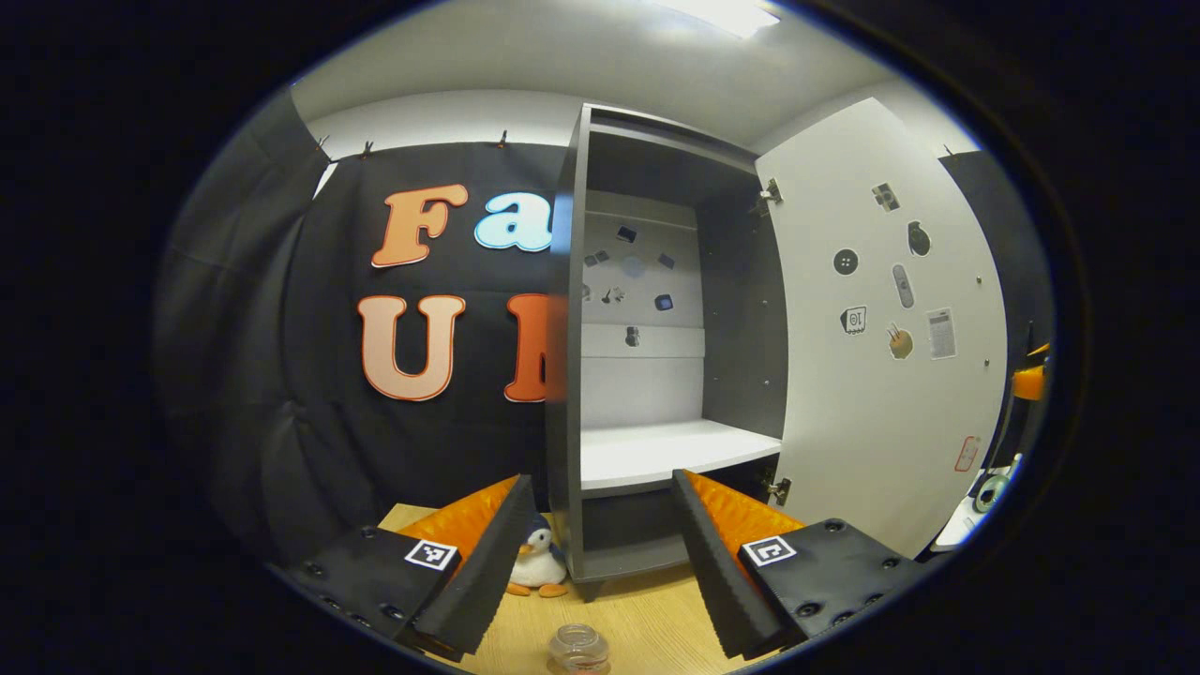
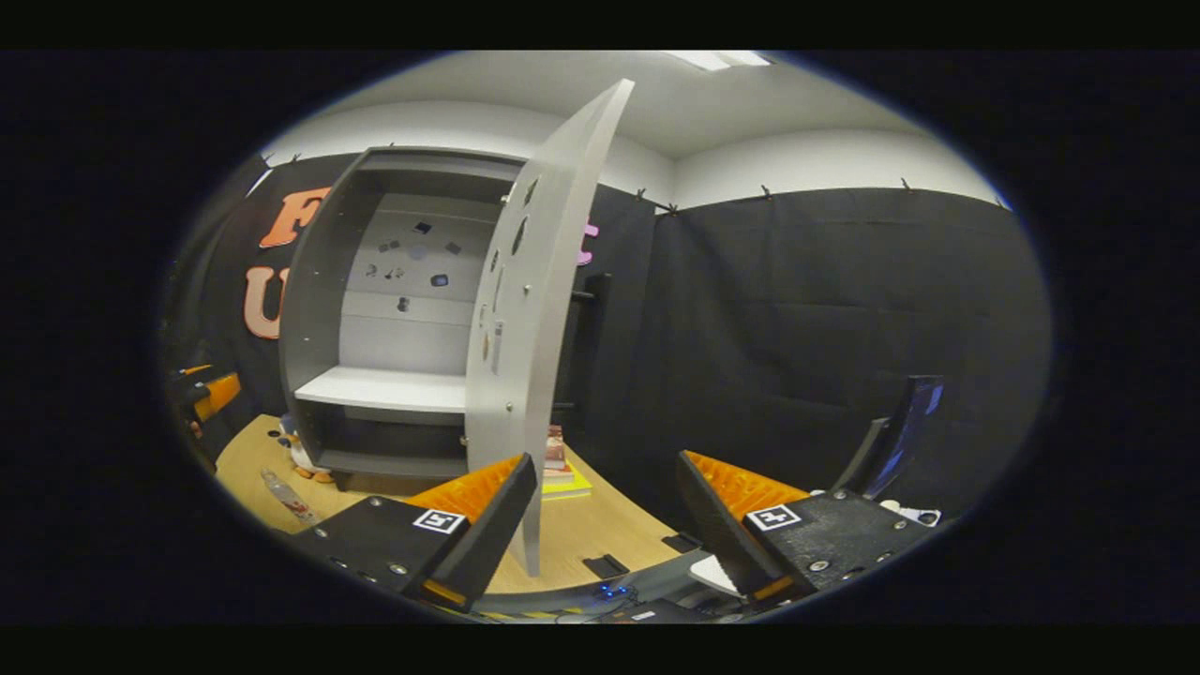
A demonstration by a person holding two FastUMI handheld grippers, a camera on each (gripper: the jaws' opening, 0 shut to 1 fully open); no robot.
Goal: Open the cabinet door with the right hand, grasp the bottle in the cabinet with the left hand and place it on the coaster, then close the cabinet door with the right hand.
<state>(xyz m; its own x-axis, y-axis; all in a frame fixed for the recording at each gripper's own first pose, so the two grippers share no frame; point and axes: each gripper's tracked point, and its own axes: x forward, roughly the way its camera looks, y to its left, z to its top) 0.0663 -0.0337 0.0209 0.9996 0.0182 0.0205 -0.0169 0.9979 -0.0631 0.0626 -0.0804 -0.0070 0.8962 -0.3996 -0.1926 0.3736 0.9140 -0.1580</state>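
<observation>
The grey cabinet [image 1: 572, 375] stands open, its white door [image 1: 881, 375] swung out to the right. Its white shelf [image 1: 656, 450] is bare. A clear bottle [image 1: 578, 649] stands on the wooden table [image 1: 656, 619], low between and in front of my left gripper's [image 1: 600, 553] open fingers. In the right gripper view the door [image 2: 525, 356] shows edge-on, its free edge just beside the left finger of my open right gripper [image 2: 605, 525]; nothing is clamped. The bottle [image 2: 286, 497] shows there on the table in front of the cabinet [image 2: 319, 309].
A toy penguin [image 1: 539, 561] sits at the cabinet's front left foot. Books [image 2: 562, 469] lie behind the door. A dark screen [image 2: 905, 431] stands at the right, with cables and gear [image 2: 609, 586] near the table's front edge. The left gripper [image 2: 202, 394] shows at the far left.
</observation>
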